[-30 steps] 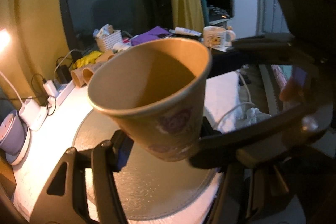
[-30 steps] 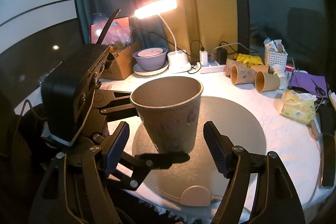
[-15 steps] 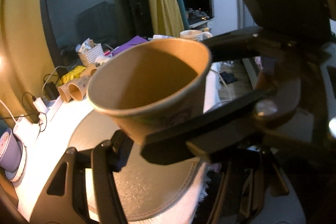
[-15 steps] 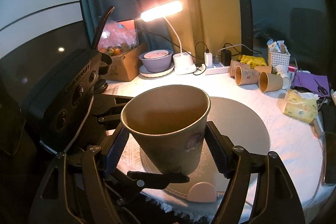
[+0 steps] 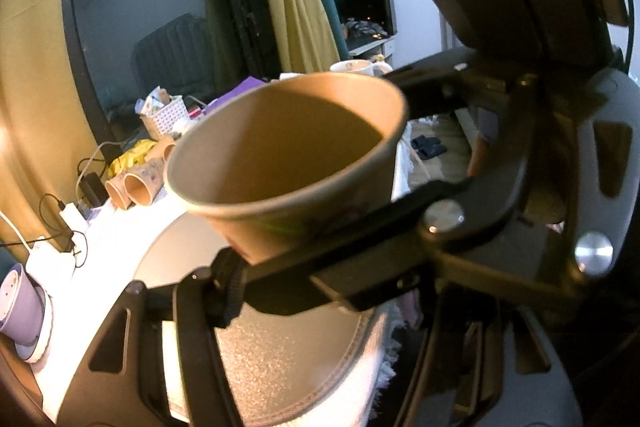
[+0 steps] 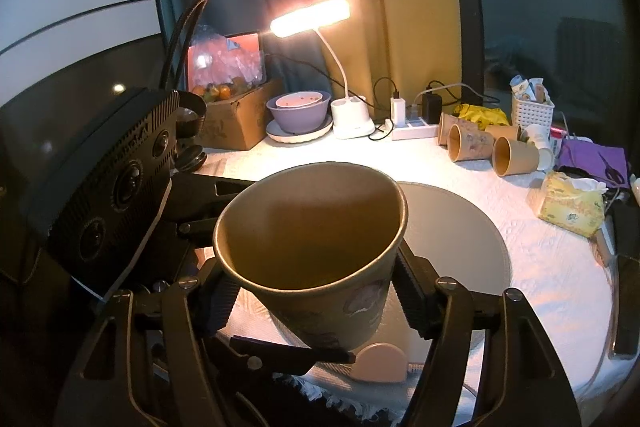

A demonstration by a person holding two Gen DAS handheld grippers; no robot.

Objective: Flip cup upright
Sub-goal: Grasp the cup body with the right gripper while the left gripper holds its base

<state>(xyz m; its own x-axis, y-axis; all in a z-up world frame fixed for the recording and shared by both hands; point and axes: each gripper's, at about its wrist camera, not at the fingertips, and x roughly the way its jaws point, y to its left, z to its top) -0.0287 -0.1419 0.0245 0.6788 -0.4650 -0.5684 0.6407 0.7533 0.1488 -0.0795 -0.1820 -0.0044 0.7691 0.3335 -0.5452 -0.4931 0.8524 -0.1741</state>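
A brown paper cup (image 6: 316,247) with a purple print is held in the air, mouth up and tilted a little, above the front edge of a round grey mat (image 6: 460,239). My right gripper (image 6: 316,303) is shut on its lower body, one ridged pad on each side. In the left wrist view the same cup (image 5: 288,155) fills the middle. My left gripper (image 5: 296,267) grips the cup's base; its right finger is hidden behind the right gripper's finger, which crosses in front.
A lit desk lamp (image 6: 316,19), a purple bowl (image 6: 298,109), a power strip (image 6: 414,125), several paper cups lying on their sides (image 6: 484,147), a white basket (image 6: 532,107) and a yellow tissue pack (image 6: 570,205) stand around the white-clothed table (image 6: 540,267).
The right gripper has closed from open onto the cup. Both grippers and the cup have moved back toward the table's front edge.
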